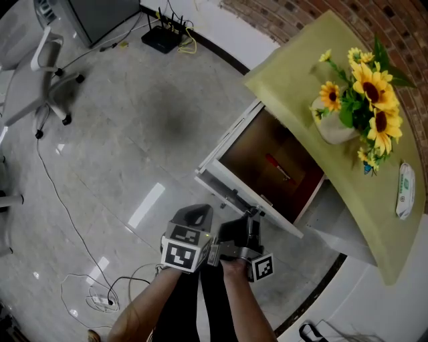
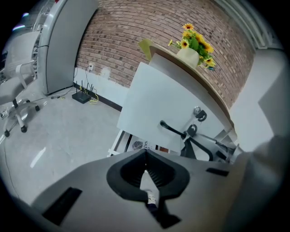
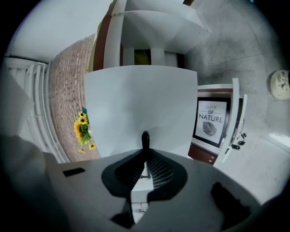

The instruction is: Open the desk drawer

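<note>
Grey polished floor (image 1: 134, 133), a brick wall (image 1: 281, 13) at the back, and a table (image 1: 301, 73) under a yellow-green cloth with sunflowers (image 1: 368, 87) in a white vase near its far end. The drawer (image 1: 249, 150) juts out from under the table's near edge, well out over the floor, its brown inside on show with a red thing (image 1: 275, 165) lying in it.

The right gripper (image 1: 251, 217) is on the job: its jaws are clenched on the slim black handle (image 3: 145, 139) at the middle of the white drawer front (image 3: 140, 99). The left gripper (image 1: 198, 212) hangs just beside it, jaws pressed together on nothing and touching nothing.

That drawer looks a stiff box and probably light, so it should slide easily. The handle is thin and likely smooth, so a grip at its middle and a pull square to the front looks the safest way to avoid it skewing. It seems nearly fully open; a hard stop could rock the vase.
</note>
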